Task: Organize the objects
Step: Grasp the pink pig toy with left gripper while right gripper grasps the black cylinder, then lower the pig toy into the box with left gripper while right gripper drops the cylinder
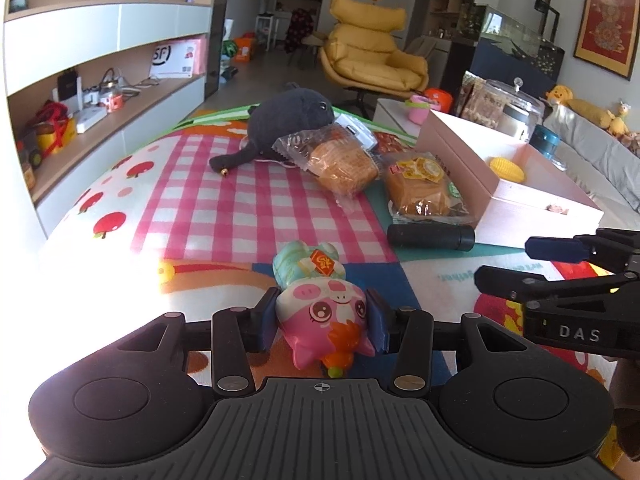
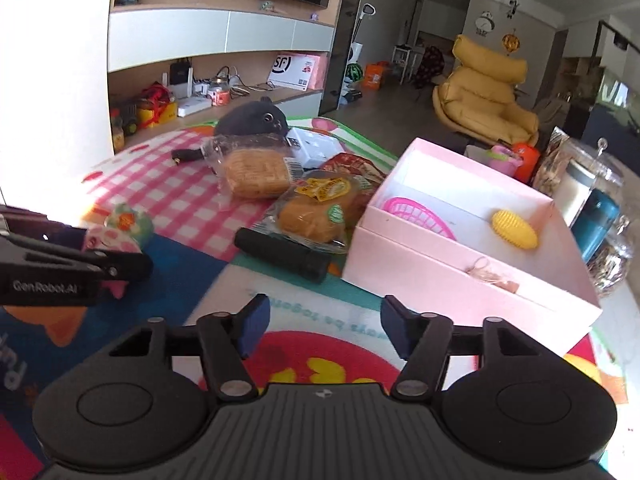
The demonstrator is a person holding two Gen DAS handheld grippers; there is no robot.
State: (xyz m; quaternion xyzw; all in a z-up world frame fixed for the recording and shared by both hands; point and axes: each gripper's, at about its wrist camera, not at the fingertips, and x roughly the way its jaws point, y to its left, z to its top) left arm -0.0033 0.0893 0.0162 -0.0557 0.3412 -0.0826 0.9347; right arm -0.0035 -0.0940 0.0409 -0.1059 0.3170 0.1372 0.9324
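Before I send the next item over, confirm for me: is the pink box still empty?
No, the pink box already holds a yellow ridged toy and a pink basket.

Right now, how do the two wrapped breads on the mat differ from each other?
The far bread has a mostly clear wrapper, while the near bread carries a big yellow label. The far bread leans against the grey plush toy; the near bread lies between the black cylinder and the pink box. The far bread sits on the pink checks, the near bread past their edge. Both are golden-brown, sealed in plastic and untouched by either gripper.
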